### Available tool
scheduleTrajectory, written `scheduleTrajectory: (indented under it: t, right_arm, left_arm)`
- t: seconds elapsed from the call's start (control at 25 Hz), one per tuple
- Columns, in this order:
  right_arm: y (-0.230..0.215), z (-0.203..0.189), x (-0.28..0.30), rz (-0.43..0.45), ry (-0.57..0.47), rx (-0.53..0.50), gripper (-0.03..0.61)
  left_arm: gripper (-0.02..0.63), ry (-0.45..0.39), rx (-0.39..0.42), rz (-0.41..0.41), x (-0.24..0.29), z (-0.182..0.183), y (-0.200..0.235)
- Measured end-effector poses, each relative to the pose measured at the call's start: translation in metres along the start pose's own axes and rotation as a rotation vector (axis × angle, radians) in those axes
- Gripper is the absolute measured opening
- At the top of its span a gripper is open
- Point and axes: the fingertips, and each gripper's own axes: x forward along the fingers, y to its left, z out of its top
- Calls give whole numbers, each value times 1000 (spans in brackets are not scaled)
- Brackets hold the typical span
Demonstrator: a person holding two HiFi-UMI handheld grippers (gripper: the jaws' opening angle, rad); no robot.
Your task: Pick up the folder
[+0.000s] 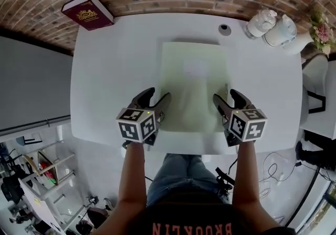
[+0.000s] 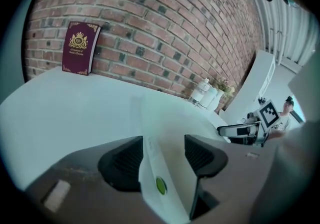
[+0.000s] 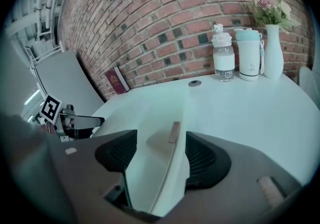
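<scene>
A pale green folder (image 1: pixel 194 84) lies flat in the middle of the white table (image 1: pixel 115 71). My left gripper (image 1: pixel 157 97) is at its near left edge and stands open, one jaw on each side of that edge. My right gripper (image 1: pixel 227 97) is open in the same way at the near right edge. In the left gripper view the folder (image 2: pixel 165 133) edge, with a green dot on it, runs between the spread jaws of the left gripper (image 2: pixel 164 155). In the right gripper view the folder (image 3: pixel 155 138) edge passes between the jaws of the right gripper (image 3: pixel 161 150).
A maroon book (image 1: pixel 87 12) leans on the brick wall at the back left corner. At the back right stand a bear-topped bottle (image 1: pixel 261 22), a pale tumbler (image 1: pixel 279 30) and a vase of flowers (image 1: pixel 310 39). A small round grommet (image 1: pixel 224 28) sits behind the folder.
</scene>
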Motion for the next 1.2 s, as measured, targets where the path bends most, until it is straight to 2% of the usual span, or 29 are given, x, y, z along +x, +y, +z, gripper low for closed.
scheduleTrajectory:
  t: [0.12, 0.4, 0.52, 0.76, 1.0, 1.2]
  right_arm:
    - [-1, -7, 3, 22, 16, 34, 301]
    - [-2, -15, 10, 83, 44, 176, 282]
    - [-2, -18, 12, 89, 67, 180, 282]
    - [-4, -20, 15, 93, 146, 189, 284]
    - [-2, -21, 12, 83, 137, 197, 270]
    - [-2, -13, 5, 79, 119, 191, 268]
  left_arm:
    - [268, 18, -54, -24, 4, -9, 1]
    - [268, 26, -247, -132, 11, -15, 4]
    - [252, 42, -303, -173, 14, -19, 3]
    - [247, 87, -312, -195, 19, -19, 1]
    - [238, 97, -280, -151, 16, -17, -3]
    - [238, 89, -305, -150, 12, -14, -9]
